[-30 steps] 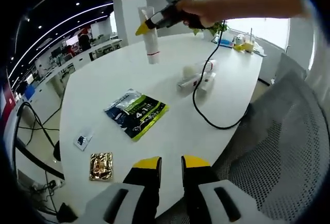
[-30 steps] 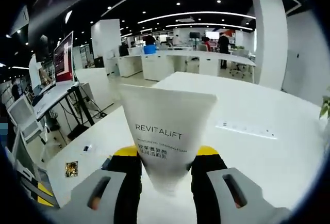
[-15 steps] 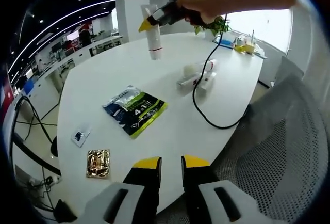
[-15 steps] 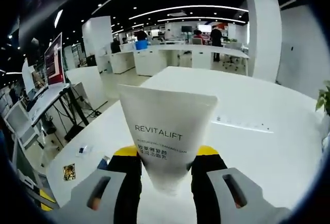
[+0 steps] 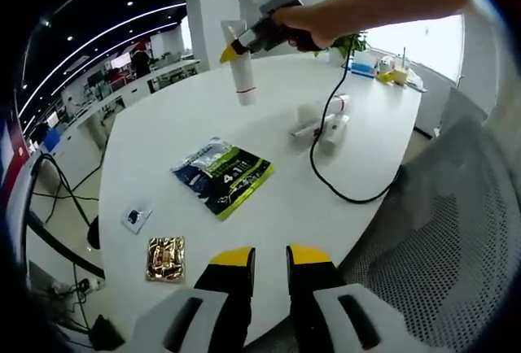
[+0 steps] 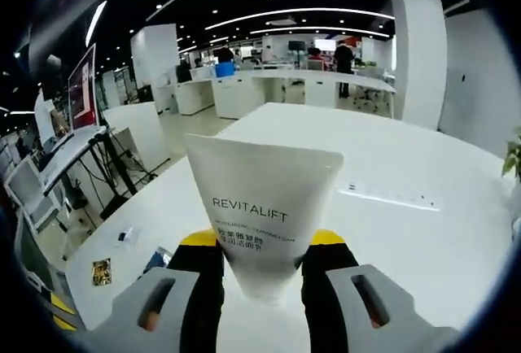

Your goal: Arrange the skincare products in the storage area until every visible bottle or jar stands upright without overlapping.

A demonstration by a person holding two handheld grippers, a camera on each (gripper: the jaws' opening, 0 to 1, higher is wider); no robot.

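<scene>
White table [image 5: 163,137] extends ahead of the left gripper [image 5: 269,257], whose jaws stand slightly parted with nothing between them. Green-and-blue packet [image 5: 224,175] lies flat just ahead of it. Right gripper [image 6: 262,243] is clamped on a white REVITALIFT tube [image 6: 260,215], raised above the far table side. Two or three products [image 5: 321,121], apparently lying down, rest beyond the packet. Gold sachet [image 5: 164,257] sits near-left.

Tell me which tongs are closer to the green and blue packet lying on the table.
Left. The left tongs hover empty at the table's near edge, a short way from the packet. The right tongs are raised above the far side, gripping the white tube.
</scene>
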